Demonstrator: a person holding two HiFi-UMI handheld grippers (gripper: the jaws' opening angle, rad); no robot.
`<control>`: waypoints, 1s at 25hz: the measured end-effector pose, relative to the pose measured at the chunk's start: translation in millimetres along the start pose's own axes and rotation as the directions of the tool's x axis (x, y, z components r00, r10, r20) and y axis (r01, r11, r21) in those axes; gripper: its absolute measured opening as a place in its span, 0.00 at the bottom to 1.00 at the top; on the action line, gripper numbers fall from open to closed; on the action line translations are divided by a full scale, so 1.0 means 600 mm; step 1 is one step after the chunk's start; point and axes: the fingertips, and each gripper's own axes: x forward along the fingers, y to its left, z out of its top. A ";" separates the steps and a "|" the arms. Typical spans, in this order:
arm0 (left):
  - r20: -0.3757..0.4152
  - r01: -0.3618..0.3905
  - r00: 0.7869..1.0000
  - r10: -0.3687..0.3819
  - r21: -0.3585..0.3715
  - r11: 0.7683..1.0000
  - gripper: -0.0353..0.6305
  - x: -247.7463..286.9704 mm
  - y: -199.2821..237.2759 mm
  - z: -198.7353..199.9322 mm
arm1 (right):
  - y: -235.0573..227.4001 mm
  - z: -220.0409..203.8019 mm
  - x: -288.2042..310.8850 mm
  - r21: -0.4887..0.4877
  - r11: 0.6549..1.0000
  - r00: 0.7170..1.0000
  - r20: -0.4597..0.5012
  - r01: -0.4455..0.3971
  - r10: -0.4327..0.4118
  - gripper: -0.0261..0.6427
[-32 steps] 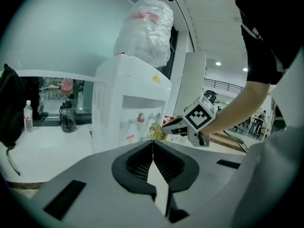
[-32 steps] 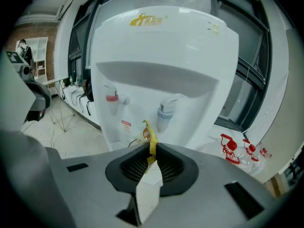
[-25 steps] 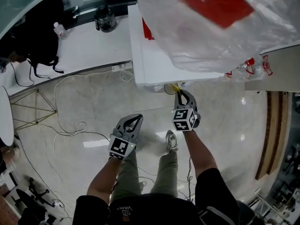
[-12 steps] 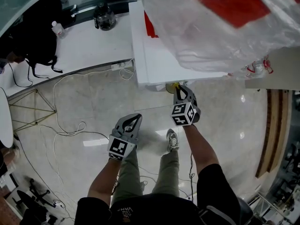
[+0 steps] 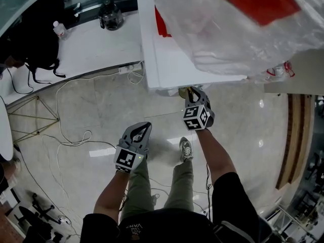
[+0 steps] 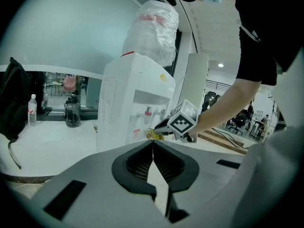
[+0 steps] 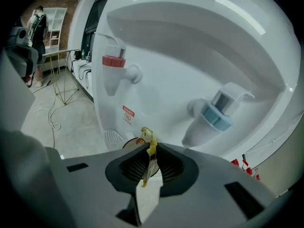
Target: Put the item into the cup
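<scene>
While pinching a yellow packet (image 7: 147,136) tight in the right gripper (image 7: 151,152), holds it at the water dispenser (image 7: 190,56), just beside the cup (image 7: 130,143); carries left gripper (image 6: 153,144) clenched, empty, over the floor (image 5: 91,115).

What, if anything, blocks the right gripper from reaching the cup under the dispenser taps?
Probably nothing, so yes: the right gripper, shut on the yellow packet, hangs just over the cup, with the red tap and blue tap higher up.
</scene>
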 end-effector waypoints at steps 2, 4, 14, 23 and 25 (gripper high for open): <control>-0.001 0.003 1.000 -0.003 -0.008 1.000 0.08 0.001 -0.001 -0.002 | 0.000 0.001 0.007 0.009 1.000 1.000 -0.001 0.003 -0.003 0.14; 0.005 0.004 1.000 -0.004 -0.009 1.000 0.08 0.002 -0.001 0.001 | 0.001 0.002 0.015 0.009 1.000 1.000 0.000 0.004 -0.004 0.14; 0.001 0.001 1.000 -0.001 0.000 1.000 0.08 0.003 0.000 -0.008 | 0.017 -0.013 0.059 -0.003 1.000 0.999 -0.045 -0.029 0.029 0.14; -0.008 -0.002 1.000 0.002 0.003 1.000 0.08 -0.004 0.004 -0.011 | 0.028 -0.020 0.072 0.066 0.996 0.996 -0.049 -0.065 0.069 0.14; -0.012 -0.001 1.000 0.001 0.009 1.000 0.08 -0.004 0.003 -0.011 | 0.029 -0.016 0.065 0.095 0.993 0.997 -0.028 -0.069 0.072 0.14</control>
